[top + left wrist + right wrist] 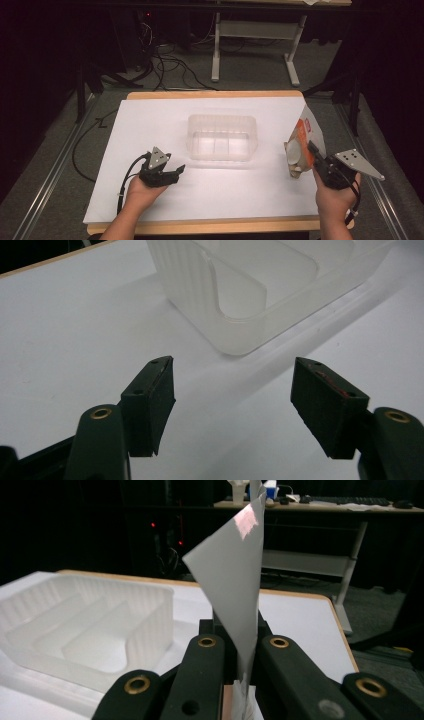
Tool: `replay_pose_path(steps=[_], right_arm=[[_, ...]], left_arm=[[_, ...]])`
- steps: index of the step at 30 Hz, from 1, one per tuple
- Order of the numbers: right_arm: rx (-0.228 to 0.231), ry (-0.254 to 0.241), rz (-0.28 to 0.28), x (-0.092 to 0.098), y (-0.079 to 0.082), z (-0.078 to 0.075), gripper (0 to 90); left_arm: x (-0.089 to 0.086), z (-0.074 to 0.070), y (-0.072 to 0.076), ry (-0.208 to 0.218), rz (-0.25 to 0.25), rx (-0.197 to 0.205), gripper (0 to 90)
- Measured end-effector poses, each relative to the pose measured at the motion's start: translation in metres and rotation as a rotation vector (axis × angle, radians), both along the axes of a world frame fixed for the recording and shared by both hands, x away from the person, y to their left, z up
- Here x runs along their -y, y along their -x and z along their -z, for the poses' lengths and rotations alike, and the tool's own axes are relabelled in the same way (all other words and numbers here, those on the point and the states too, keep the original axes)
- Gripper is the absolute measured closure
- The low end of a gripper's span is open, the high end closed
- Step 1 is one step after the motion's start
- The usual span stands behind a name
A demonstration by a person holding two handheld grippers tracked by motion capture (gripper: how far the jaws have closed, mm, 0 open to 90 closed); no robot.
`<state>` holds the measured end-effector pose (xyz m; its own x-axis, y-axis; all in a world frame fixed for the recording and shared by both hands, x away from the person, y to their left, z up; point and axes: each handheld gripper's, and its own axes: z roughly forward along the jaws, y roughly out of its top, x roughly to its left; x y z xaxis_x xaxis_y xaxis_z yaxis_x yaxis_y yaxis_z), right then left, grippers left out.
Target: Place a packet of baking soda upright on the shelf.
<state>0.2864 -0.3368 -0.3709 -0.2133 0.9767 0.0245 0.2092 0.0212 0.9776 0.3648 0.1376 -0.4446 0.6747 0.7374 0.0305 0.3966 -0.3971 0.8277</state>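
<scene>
right gripper (314, 152): jaws clamped on the packet, raised off the sheet at the 3 o'clock edge of the table.
packet (304, 145): flat white and orange pack, tilted upright between the right jaws, at 3 o'clock from the tray, apart from it.
left gripper (175, 172): jaws spread, nothing between them, low over the sheet.
tray (221, 138): clear plastic, compartmented, table centre, at 1 o'clock from the left gripper.
white sheet (215, 187): covers the tabletop.

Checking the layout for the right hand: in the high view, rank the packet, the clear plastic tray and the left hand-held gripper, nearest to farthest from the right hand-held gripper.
1. Packet: clamped in the right hand-held gripper at the table's right edge.
2. Clear plastic tray: mid-table, to its left.
3. Left hand-held gripper: beyond the tray, front left.
</scene>
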Motion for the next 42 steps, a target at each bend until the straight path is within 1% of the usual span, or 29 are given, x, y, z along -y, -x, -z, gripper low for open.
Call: replay_pose_path(steps=[3, 7, 8, 9, 12, 14, 16, 19, 21, 22, 23, 24, 25, 26, 27, 28, 29, 30, 31, 33, 34, 36, 39, 41, 42], right_arm=[[0.022, 0.000, -0.018, -0.005, -0.002, -0.011, 90.0], [0.037, -0.006, -0.040, -0.011, -0.007, -0.024, 90.0], [0.037, -0.006, -0.040, -0.011, -0.007, -0.024, 90.0], [0.049, -0.003, -0.054, -0.016, -0.011, -0.034, 90.0], [0.064, -0.008, -0.071, -0.023, -0.016, -0.048, 90.0], [0.075, -0.002, -0.085, -0.030, -0.021, -0.056, 90.0], [0.084, 0.005, -0.099, -0.037, -0.025, -0.064, 90.0], [0.086, -0.001, -0.120, -0.049, -0.033, -0.073, 90.0], [0.088, 0.000, -0.133, -0.057, -0.038, -0.077, 90.0], [0.088, 0.000, -0.133, -0.057, -0.038, -0.077, 90.0], [0.090, 0.002, -0.144, -0.066, -0.043, -0.079, 90.0], [0.090, 0.002, -0.144, -0.066, -0.043, -0.079, 90.0], [0.088, -0.001, -0.158, -0.075, -0.048, -0.080, 90.0], [0.088, -0.001, -0.158, -0.075, -0.048, -0.080, 90.0], [0.084, 0.000, -0.172, -0.084, -0.052, -0.079, 90.0], [0.081, -0.003, -0.179, -0.089, -0.054, -0.078, 90.0], [0.078, -0.003, -0.186, -0.094, -0.056, -0.078, 90.0], [0.078, -0.003, -0.186, -0.094, -0.056, -0.078, 90.0], [0.075, -0.003, -0.202, -0.103, -0.059, -0.076, 90.0], [0.073, -0.009, -0.207, -0.107, -0.060, -0.075, 90.0], [0.070, -0.010, -0.219, -0.114, -0.064, -0.074, 90.0], [0.070, -0.006, -0.223, -0.117, -0.065, -0.074, 90.0], [0.063, -0.012, -0.244, -0.131, -0.071, -0.072, 90.0], [0.058, -0.014, -0.251, -0.137, -0.074, -0.071, 90.0], [0.058, -0.014, -0.251, -0.137, -0.074, -0.071, 90.0]], left_arm=[[-0.001, -0.001, 0.001, 0.001, 0.000, 0.003, 34.3], [-0.003, -0.002, 0.001, 0.011, -0.004, 0.007, 34.2], [-0.004, -0.002, 0.000, 0.010, -0.005, 0.007, 34.2], [-0.005, -0.002, 0.000, 0.013, -0.007, 0.005, 34.2], [-0.006, -0.003, 0.000, 0.020, -0.013, 0.009, 34.3], [-0.006, -0.003, 0.000, 0.020, -0.011, 0.008, 34.3], [-0.006, -0.003, 0.000, 0.016, -0.009, 0.008, 34.3], [-0.006, -0.003, 0.001, 0.014, -0.008, 0.007, 34.3], [-0.006, -0.003, 0.001, 0.016, -0.009, 0.007, 34.3], [-0.007, -0.003, 0.001, 0.018, -0.010, 0.009, 34.3], [-0.007, -0.003, 0.001, 0.021, -0.009, 0.008, 34.2], [-0.007, -0.003, 0.001, 0.021, -0.009, 0.008, 34.2], [-0.008, -0.004, 0.001, 0.022, -0.010, 0.008, 34.2], [-0.008, -0.004, 0.001, 0.022, -0.010, 0.008, 34.2], [-0.008, -0.004, 0.001, 0.025, -0.010, 0.008, 34.2], [-0.009, -0.004, 0.001, 0.028, -0.012, 0.012, 34.2], [-0.009, -0.004, 0.001, 0.027, -0.012, 0.013, 34.2], [-0.009, -0.004, 0.001, 0.027, -0.012, 0.013, 34.2], [-0.010, -0.005, 0.000, 0.029, -0.011, 0.011, 34.2], [-0.010, -0.005, 0.000, 0.031, -0.011, 0.013, 34.2], [-0.011, -0.005, 0.000, 0.032, -0.014, 0.015, 34.2], [-0.011, -0.005, 0.000, 0.035, -0.015, 0.015, 34.2], [-0.012, -0.006, 0.000, 0.037, -0.013, 0.014, 34.2], [-0.012, -0.006, 0.000, 0.037, -0.011, 0.012, 34.2], [-0.012, -0.006, 0.000, 0.037, -0.011, 0.012, 34.2]])
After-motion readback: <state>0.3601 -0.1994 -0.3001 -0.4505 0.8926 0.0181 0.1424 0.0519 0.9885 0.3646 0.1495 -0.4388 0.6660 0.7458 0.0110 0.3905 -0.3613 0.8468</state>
